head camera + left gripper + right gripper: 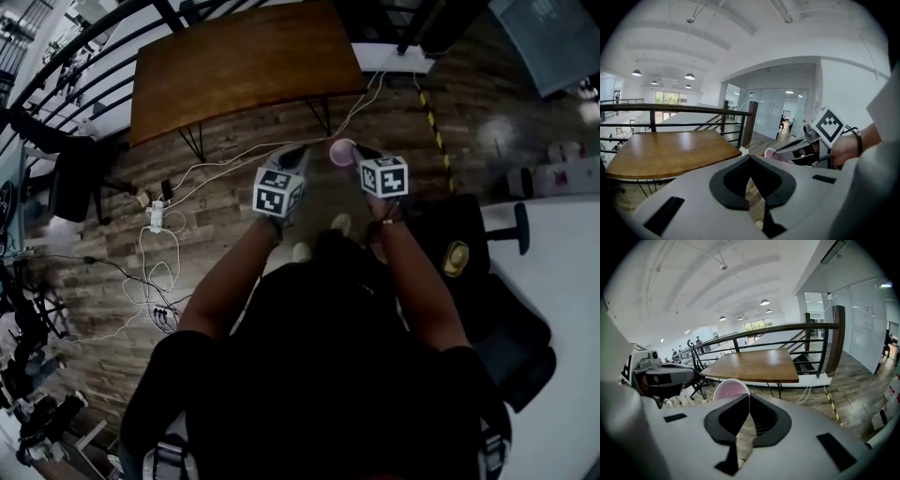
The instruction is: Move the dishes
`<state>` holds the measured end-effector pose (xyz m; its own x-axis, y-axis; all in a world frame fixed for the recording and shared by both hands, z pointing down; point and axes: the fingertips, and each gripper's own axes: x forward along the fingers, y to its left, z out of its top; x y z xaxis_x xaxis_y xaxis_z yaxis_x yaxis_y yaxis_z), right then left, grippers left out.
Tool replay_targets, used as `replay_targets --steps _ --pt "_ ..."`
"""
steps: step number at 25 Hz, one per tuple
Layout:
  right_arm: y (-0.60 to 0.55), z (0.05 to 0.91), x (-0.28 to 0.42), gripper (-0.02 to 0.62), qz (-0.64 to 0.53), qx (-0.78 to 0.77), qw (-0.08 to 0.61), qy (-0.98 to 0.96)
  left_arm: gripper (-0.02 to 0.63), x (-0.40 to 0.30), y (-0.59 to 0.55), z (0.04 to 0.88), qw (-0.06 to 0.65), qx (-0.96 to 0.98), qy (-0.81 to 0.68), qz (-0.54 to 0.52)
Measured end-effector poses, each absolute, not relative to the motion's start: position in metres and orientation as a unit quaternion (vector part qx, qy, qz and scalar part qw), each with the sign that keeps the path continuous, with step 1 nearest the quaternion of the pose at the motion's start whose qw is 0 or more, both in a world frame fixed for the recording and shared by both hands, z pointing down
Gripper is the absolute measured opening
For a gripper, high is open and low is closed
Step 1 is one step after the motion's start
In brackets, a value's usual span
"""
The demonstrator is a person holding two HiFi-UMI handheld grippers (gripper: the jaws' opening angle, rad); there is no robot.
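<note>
A pink bowl (pixel 342 152) with a white rim hangs in the air in front of me, over the wooden floor. My right gripper (pixel 362 154) is shut on its rim; in the right gripper view the bowl (pixel 730 390) stands on edge just past the closed jaws (pixel 747 398). My left gripper (pixel 298 152) is beside it on the left, shut, with nothing between its jaws (pixel 751 162). From the left gripper view the bowl (pixel 769 153) shows at the tip of the right gripper (pixel 806 150).
A brown wooden table (pixel 244 66) stands ahead by a black railing (pixel 787 329). White cables and a power strip (pixel 157 217) lie on the floor at left. A black chair (pixel 70 173) is far left. A white table (pixel 553 309) with bottles is at right.
</note>
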<state>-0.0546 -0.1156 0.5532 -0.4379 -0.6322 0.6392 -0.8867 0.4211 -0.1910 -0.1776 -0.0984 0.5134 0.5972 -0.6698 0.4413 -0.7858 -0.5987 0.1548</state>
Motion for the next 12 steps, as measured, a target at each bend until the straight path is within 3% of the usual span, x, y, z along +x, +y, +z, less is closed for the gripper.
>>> replay_targets --steps 12 --pt "-0.229 0.572 -0.042 0.02 0.276 0.435 0.223 -0.828 -0.005 -0.16 -0.2 0.531 0.182 0.854 -0.445 0.198"
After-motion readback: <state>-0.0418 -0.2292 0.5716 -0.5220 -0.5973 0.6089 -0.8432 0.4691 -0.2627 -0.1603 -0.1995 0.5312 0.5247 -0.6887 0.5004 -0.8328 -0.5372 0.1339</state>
